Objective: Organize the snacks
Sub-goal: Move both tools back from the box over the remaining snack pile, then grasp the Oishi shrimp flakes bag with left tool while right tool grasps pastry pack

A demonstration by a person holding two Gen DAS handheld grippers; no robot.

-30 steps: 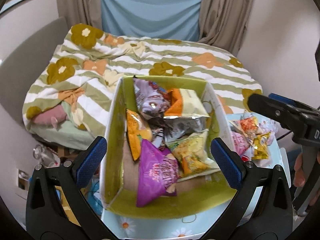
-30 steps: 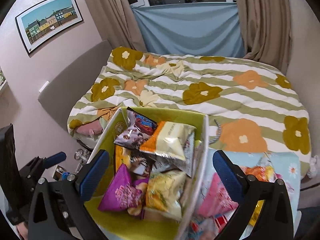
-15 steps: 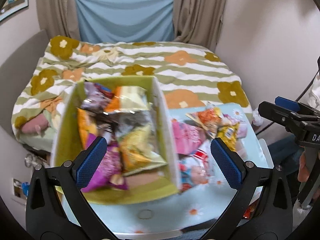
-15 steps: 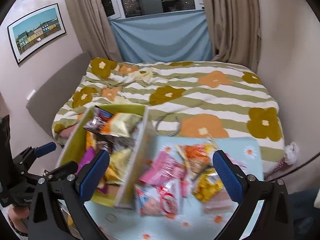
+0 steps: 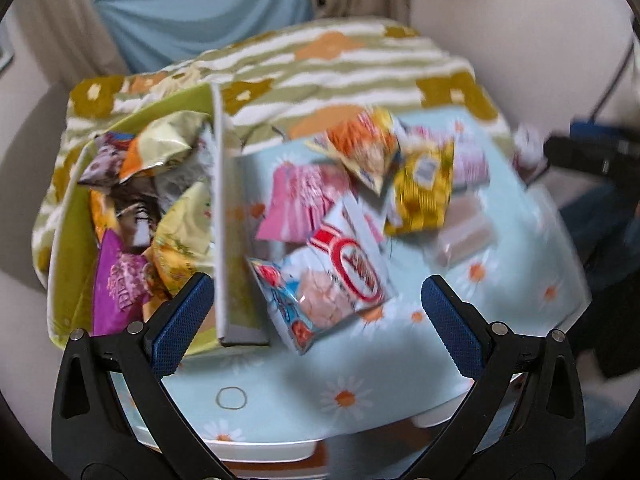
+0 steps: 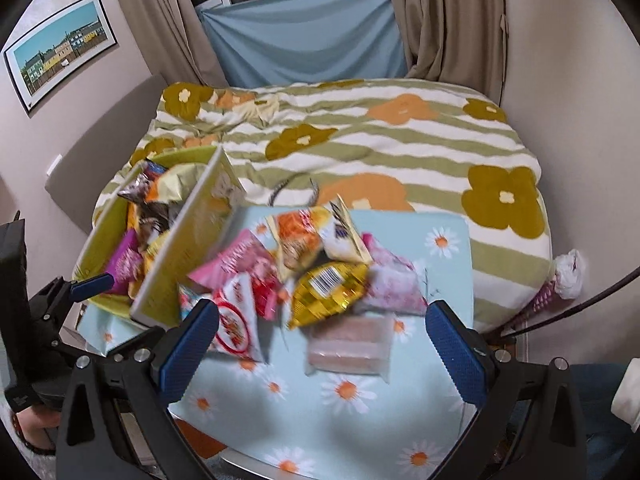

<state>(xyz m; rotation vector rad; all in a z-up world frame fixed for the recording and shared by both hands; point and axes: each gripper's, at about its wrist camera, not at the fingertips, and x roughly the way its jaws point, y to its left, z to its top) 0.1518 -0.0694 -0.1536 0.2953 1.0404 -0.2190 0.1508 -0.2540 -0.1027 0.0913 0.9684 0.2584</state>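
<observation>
Both the left gripper (image 5: pixel 314 308) and right gripper (image 6: pixel 322 332) hover with fingers spread, empty, over loose snack packets (image 6: pixel 320 268) beside the box (image 6: pixel 176 256); bare tablecloth (image 6: pixel 352 396) lies nearest

You have a yellow-green box (image 6: pixel 188 236) standing at the far left of the bench, open on top and crowded with snack packets: a purple bag (image 5: pixel 116 284) at its near end, a pale yellow bag (image 5: pixel 184 236) beside it, and an orange-and-cream bag (image 5: pixel 160 148) at the far end. To its right a loose heap lies on the bench: a pink bag (image 6: pixel 236 264), a red-and-white bag (image 5: pixel 340 268) nearest you, an orange bag (image 6: pixel 298 236) further back, a gold foil bag (image 6: pixel 328 292) and a clear-wrapped pinkish block (image 6: pixel 348 346) at the near right.
</observation>
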